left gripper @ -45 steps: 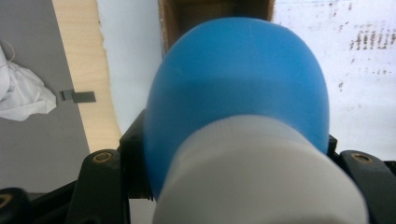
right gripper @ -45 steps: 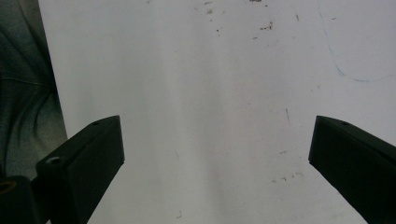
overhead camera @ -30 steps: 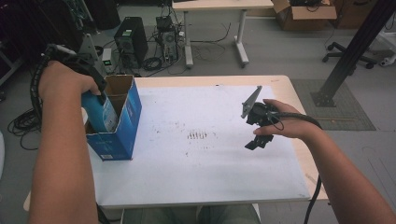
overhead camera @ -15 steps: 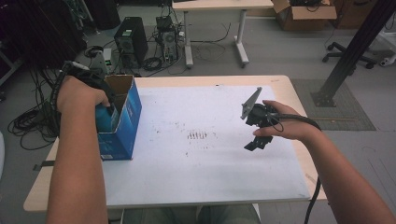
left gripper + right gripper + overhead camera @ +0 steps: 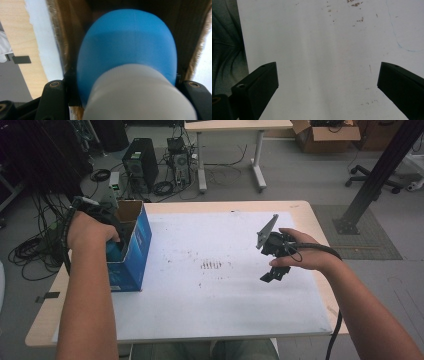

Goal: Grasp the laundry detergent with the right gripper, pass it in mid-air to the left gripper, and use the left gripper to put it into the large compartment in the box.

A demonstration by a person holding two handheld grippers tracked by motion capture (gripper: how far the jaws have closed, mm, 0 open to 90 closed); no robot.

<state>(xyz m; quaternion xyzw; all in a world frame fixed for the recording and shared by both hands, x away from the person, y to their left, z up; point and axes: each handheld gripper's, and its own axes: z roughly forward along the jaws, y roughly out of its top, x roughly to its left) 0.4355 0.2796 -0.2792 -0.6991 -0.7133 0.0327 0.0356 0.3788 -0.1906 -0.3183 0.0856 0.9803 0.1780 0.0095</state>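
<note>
L gripper (image 5: 125,100) clamped on my blue-and-white bottle (image 5: 127,55), sunk in the open blue box (image 5: 131,251) at table's left, probably to pack it | R gripper (image 5: 327,85) released, parked right over bare white sheet (image 5: 225,290)

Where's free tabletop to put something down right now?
Bare white sheet between the blue box and the right gripper, plus the near strip. Crowded at the left edge: the left gripper holds a blue-and-white object inside the box.
</note>
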